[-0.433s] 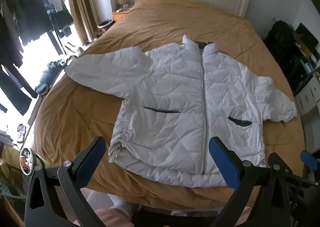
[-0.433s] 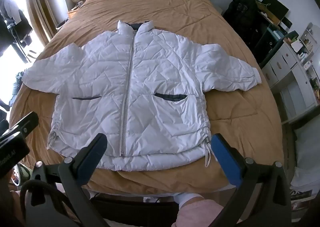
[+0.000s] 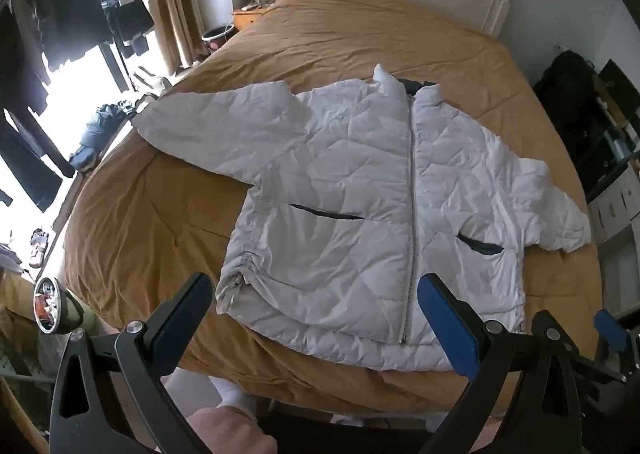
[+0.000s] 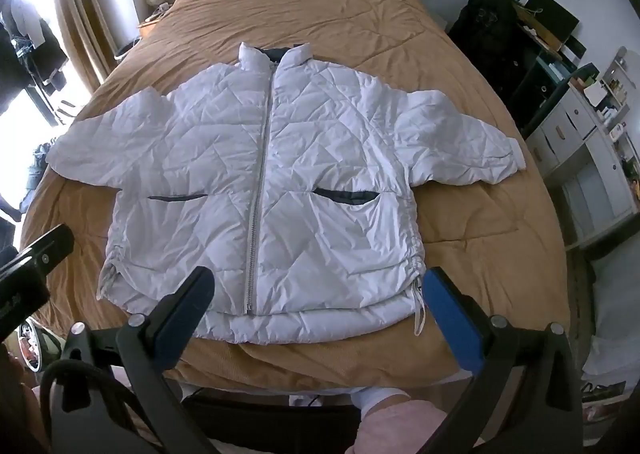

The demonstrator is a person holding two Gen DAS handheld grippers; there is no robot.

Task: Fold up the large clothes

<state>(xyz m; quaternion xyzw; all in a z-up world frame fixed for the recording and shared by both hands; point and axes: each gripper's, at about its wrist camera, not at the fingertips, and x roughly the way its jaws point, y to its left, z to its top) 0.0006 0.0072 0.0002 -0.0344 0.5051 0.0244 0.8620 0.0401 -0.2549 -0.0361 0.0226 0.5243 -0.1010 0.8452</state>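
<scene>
The white quilted jacket (image 4: 276,181) lay face up and zipped on the brown bedspread (image 4: 480,270), filling the middle of the right wrist frame, collar toward the top, hem toward the bottom, both sleeves spread to the sides. Against the view from a moment before, almost nothing had changed: the jacket sat in the same spot with the same creases, and only the framing had crept a touch, in the left view most of all. In that left view the jacket sat right of centre, its long sleeve (image 3: 224,125) reaching to the upper left and its hem corner (image 3: 234,286) just beyond my left finger. My left gripper (image 3: 316,318) stood wide open with nothing between its pads, and my right gripper (image 4: 316,314) was equally spread and empty, its blue pad (image 4: 452,322) beside the drawcord (image 4: 418,310) at the lower right hem. Neither tool touched the cloth. I read that as the very start: the garment was laid out flat and no fold had been made. I judged the sleeves would need bringing in first, and puffy fabric like this would likely spring back unless pinched deep.
</scene>
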